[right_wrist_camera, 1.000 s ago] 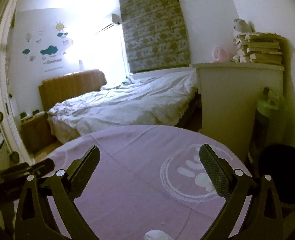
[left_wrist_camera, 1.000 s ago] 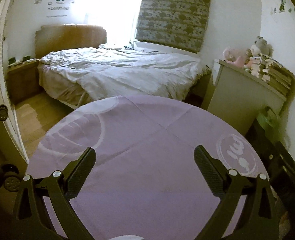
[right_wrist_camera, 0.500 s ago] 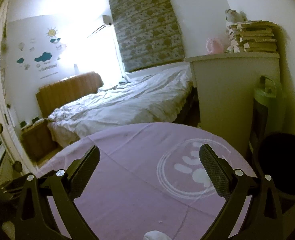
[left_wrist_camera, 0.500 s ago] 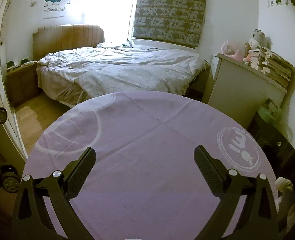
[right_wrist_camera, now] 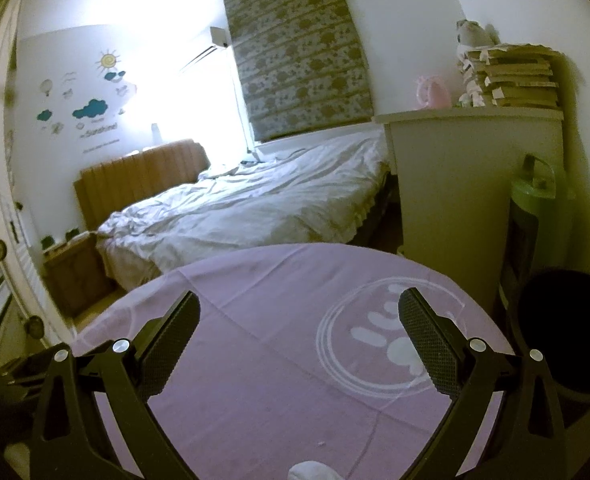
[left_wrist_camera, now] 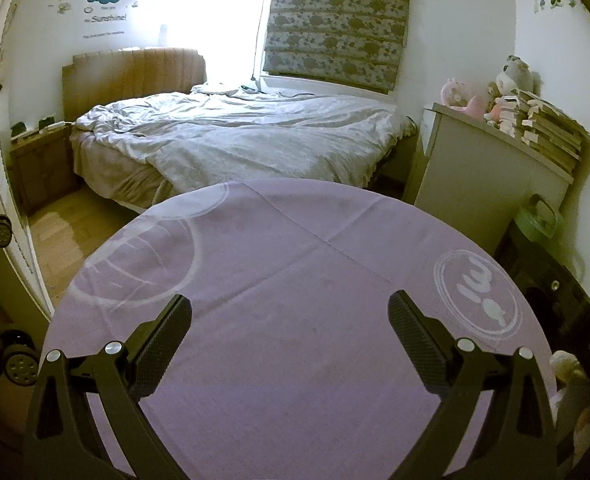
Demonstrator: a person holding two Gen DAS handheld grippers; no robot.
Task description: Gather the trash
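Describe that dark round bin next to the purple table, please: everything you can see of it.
The bin shows only in the right wrist view, low at the right edge, beside the purple table and seemingly on the floor below its top. It is round, dark, probably plastic, upright and open at the top with no lid. Its inside is too dark to show any contents. A green canister stands just behind it, near a pale cabinet. The right gripper, open, holds nothing.

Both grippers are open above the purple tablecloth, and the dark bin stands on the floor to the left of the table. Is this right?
One detail is wrong: the bin stands to the right of the table, not the left, as the right wrist view shows. The rest holds: the left gripper and the right gripper are both open above the purple tablecloth.
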